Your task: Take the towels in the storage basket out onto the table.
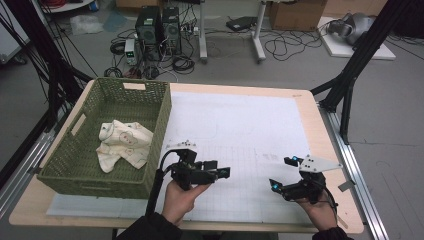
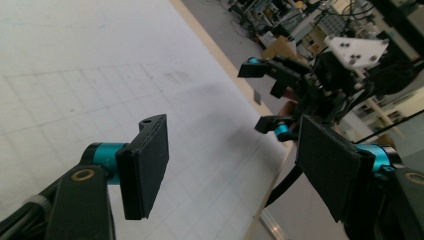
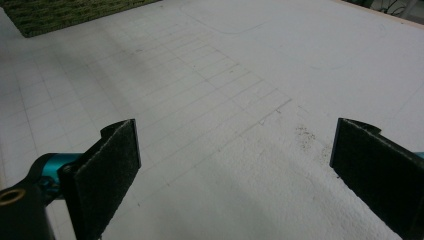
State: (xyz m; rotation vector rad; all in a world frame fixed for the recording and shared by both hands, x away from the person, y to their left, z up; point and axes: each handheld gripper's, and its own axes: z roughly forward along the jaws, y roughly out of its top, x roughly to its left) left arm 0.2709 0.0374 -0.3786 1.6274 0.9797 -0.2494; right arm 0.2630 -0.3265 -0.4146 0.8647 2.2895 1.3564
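Both hands come in at the near edge of the table (image 1: 320, 125), each holding a gripper above the white gridded sheet (image 1: 240, 125). At near centre, just right of the basket's near corner, the left gripper (image 1: 220, 169) points to the right, its jaws spread apart with nothing between them. Over by the near right edge, the right gripper (image 1: 285, 173) also has its jaws wide apart and empty, with only bare sheet under them in its own view. From the left gripper view, the right gripper (image 2: 260, 95) shows beyond the jaws, well apart from them. On the left side of the table stands a green woven basket (image 1: 160, 120). Inside it lies a crumpled cream cloth (image 1: 122, 145) with a small printed pattern, resting on the basket floor, well apart from both grippers.
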